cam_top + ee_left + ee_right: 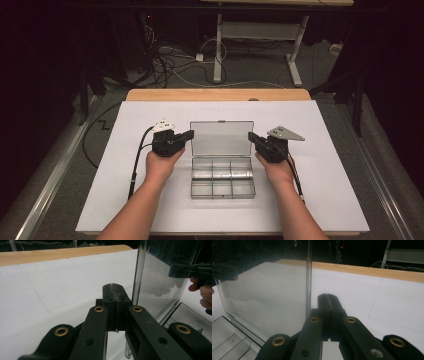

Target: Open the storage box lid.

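Lid (221, 138) of the clear box (222, 178) stands upright between both grippers' clenched, empty fingers (115, 296), just beside each.

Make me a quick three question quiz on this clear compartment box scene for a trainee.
1. True or false: the lid of the clear box stands open.
2. How do the jaws of the left gripper stand? A wide apart, B closed together, C clamped on a screw.
3. On which side of the lid is the right gripper in the high view?

Key: 1 true. 2 B. 3 At its right edge, with the left gripper at the opposite edge; whether either touches the lid is unclear.
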{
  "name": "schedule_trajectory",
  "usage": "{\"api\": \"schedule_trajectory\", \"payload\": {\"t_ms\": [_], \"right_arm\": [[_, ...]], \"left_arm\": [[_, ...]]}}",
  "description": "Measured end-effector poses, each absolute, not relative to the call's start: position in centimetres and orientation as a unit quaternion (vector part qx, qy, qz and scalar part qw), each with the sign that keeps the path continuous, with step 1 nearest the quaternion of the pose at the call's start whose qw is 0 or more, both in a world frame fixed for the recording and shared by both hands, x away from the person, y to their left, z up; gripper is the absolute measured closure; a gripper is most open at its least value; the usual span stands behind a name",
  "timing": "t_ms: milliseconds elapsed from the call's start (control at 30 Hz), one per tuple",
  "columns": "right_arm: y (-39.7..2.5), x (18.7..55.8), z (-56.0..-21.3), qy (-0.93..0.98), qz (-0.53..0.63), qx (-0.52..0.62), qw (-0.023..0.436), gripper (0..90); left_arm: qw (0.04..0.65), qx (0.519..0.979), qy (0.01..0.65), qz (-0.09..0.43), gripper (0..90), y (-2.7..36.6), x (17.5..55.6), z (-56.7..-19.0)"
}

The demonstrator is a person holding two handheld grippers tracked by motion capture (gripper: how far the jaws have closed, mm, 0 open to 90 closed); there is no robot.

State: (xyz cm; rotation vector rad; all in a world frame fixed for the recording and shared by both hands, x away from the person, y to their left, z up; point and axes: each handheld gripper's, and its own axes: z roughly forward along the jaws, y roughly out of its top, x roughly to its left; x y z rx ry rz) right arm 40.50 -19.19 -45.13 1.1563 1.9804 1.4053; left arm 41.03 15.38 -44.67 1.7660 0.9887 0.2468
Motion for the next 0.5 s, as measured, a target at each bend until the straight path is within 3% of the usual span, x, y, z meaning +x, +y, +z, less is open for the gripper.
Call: {"api": "schedule_trajectory", "payload": {"t_ms": [500], "right_arm": [[-19.2, 41.6, -45.7, 0.73, 0.486, 0.431, 0.213, 90.0]], "left_arm": [[0.499, 0.741, 0.441, 0.089, 87.3, 15.3, 42.0, -45.7]]}}
